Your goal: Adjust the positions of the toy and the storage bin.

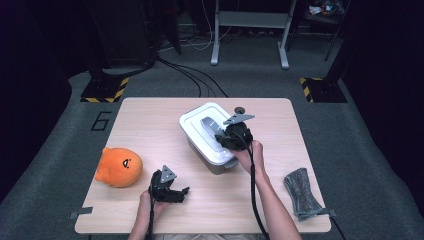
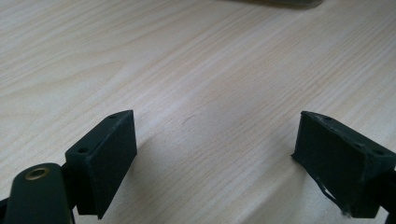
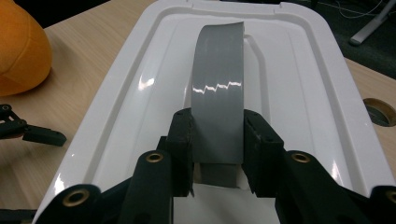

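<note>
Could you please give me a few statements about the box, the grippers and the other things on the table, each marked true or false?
1. The right gripper has its jaws closed on the grey handle of the white lid. True.
2. The left gripper holds the orange plush toy. False: its jaws stand open over bare table, with the toy lying apart to its left.
3. The lid lies on the table beside the box. False: it sits on the grey box.
4. A grey folded cloth lies near the table's right front corner. True.
</note>
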A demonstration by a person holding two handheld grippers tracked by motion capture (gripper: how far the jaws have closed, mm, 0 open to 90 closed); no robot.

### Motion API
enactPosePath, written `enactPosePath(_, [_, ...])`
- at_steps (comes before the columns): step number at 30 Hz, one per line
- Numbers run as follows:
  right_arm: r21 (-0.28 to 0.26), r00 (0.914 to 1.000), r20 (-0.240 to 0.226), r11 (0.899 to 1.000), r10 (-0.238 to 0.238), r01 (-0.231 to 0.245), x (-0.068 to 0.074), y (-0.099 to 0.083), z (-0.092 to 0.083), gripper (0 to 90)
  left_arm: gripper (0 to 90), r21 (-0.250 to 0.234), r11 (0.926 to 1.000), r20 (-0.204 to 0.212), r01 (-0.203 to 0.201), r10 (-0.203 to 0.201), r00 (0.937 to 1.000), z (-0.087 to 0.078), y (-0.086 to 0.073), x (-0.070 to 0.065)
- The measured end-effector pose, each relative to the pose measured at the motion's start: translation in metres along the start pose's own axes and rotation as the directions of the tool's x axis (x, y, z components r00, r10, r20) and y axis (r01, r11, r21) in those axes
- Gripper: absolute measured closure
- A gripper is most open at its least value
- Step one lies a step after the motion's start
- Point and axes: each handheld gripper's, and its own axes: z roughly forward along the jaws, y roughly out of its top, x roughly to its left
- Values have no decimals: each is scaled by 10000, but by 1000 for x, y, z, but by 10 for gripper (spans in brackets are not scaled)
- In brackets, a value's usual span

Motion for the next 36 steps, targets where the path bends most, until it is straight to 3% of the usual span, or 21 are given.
enactPosePath(7, [-17, 10000, -49, 10000, -26, 26, 5, -5, -7, 667, 125, -10, 10000, -13, 28, -28, 10000, 0, 0, 0])
enactPosePath(20, [94, 9992, -115, 9992, 395, -394, 20, -13, -18, 669, 125, -3, 10000, -7, 34, -34, 10000, 0, 0, 0])
enactPosePath(30, [141, 9993, -133, 9993, 343, -341, 28, -18, -25, 663, 125, 63, 10000, 13, -24, 24, 10000, 0, 0, 0])
enactPosePath(31, [105, 9997, -131, 9997, 218, -217, 27, -17, -25, 657, 125, 56, 10000, 17, 8, -8, 10000, 0, 0, 0])
enactPosePath(33, [67, 9995, -94, 9995, 297, -296, 27, -17, -24, 528, 125, 49, 10000, -3, -13, 13, 10000, 0, 0, 0])
enactPosePath(36, [14, 9997, -29, 9997, 237, -237, 26, -14, -25, 493, 125, 12, 10000, -10, 21, -21, 10000, 0, 0, 0])
